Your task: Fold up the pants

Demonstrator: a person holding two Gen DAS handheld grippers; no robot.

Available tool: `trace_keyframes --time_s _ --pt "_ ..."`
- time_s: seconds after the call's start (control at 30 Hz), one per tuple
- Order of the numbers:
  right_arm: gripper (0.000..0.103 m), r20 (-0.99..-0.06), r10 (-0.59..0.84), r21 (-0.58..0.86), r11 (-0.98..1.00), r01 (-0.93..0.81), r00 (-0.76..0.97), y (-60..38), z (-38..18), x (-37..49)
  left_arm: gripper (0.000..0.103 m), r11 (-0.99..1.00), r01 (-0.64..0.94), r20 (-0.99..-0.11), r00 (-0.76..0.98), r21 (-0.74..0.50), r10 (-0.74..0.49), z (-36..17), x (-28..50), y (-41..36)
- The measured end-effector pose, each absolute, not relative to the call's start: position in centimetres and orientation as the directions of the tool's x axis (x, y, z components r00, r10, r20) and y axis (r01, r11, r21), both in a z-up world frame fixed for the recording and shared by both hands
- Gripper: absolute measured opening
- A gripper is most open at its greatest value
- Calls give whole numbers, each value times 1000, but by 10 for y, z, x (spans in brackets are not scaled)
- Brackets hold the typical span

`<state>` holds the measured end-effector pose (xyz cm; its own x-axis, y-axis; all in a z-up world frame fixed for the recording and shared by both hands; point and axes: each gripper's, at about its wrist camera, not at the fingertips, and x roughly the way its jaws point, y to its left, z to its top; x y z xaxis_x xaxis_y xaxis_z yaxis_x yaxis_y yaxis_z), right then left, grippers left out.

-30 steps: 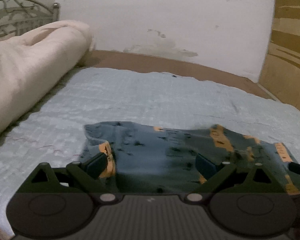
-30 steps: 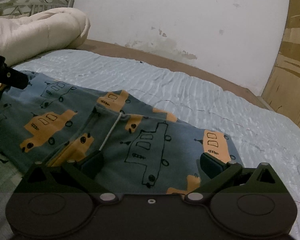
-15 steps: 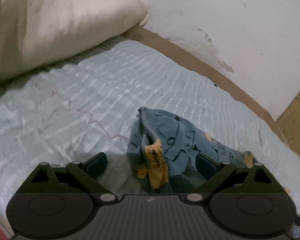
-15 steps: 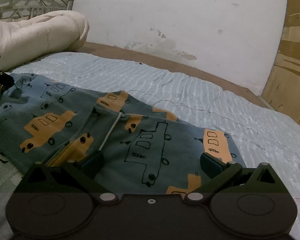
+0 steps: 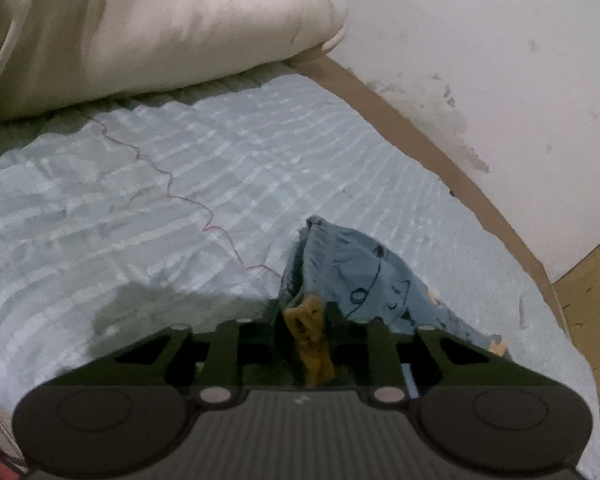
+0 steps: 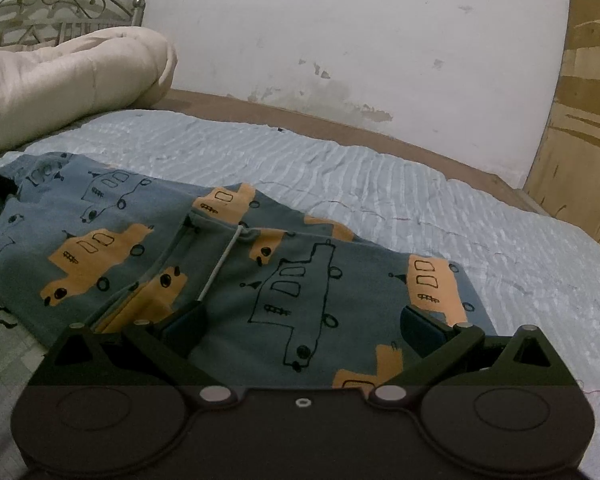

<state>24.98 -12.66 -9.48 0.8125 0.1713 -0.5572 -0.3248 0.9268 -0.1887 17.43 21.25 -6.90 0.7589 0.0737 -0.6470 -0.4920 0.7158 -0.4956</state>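
The pants, blue with orange and outlined cars, lie spread on the light blue bedsheet, and in the right wrist view you see most of them, with a white drawstring running across the middle. Their near edge is hidden behind your right gripper, and their left end is cut off by the frame edge. Your right gripper hangs just over the fabric with its jaws wide apart and nothing pressed between them. Your left gripper has just been closing, and its jaws now stand close together, clamped on a bunched orange and blue fold of the pants. From there the cloth rises in a small peak and runs away to the right. How much fabric sits inside the jaws is hard to tell, because the fingers cover it. A thin reddish thread lies on the sheet. A rolled cream quilt lies at the far end, below a stained white wall.
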Motion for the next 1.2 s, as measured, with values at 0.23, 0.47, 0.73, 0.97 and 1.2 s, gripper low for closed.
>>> trace_keyframes --time_s 0.23,0.47,0.73,0.97,1.2 --pt "102 -532 169 -178 936 -304 830 -131 -78 246 17 784 -436 -596 796 -442 106 -37 173 196" --pt "102 -486 163 -195 938 -288 859 -153 -63 226 17 883 -269 -495 867 -383 50 12 178 148" --pt "102 -429 107 -285 926 -247 897 -197 -49 194 17 962 -3 -418 901 -272 -115 56 196 57" --pt "102 -426 23 -296 941 -163 904 -248 -46 175 17 959 204 -457 846 -195 -273 54 216 -33" --pt "102 -453 -52 -287 954 -91 890 -285 -56 158 18 941 313 -561 760 -124 -327 16 230 -104"
